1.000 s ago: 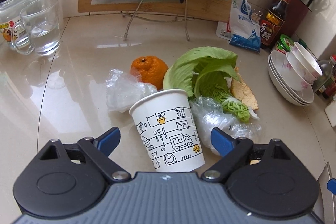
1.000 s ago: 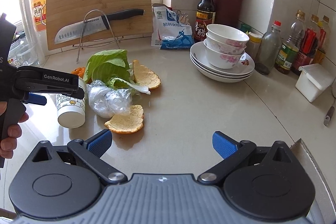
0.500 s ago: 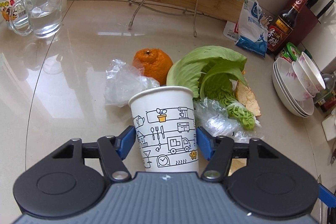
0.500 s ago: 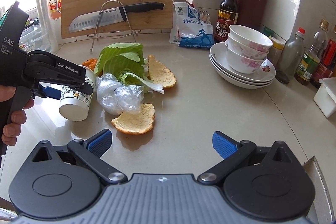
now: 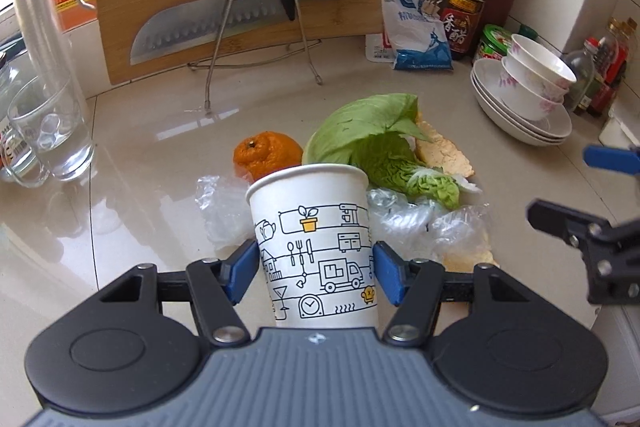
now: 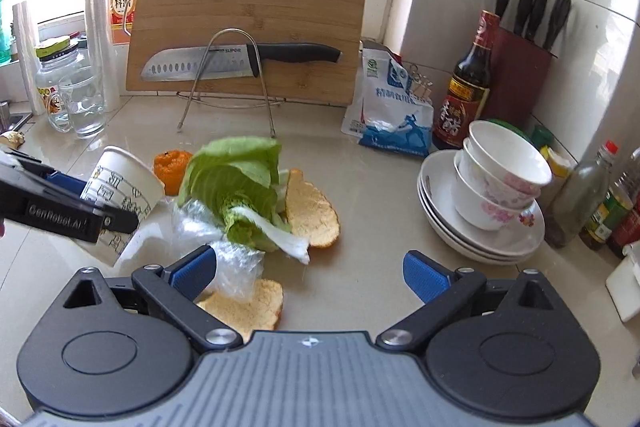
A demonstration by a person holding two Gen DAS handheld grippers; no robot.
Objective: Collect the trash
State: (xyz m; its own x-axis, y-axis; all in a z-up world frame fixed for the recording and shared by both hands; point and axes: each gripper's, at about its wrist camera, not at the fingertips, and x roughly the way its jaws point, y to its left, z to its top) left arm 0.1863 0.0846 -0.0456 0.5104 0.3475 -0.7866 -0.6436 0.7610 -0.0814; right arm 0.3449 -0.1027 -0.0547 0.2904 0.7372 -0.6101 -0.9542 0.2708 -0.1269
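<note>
Trash: left tongs (image 5: 316,267) grasp paper cup (image 5: 316,247); right tongs (image 6: 308,271) released; leaf (image 6: 236,187), peels (image 6: 312,211), plastic wrap (image 6: 224,247) remain mid-frame.

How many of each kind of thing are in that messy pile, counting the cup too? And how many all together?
Paper cup: 1
Whole orange: 1
Cabbage clump: 1
Orange peel pieces: 2
Crumpled plastic wraps: 2
Total: 7
</note>
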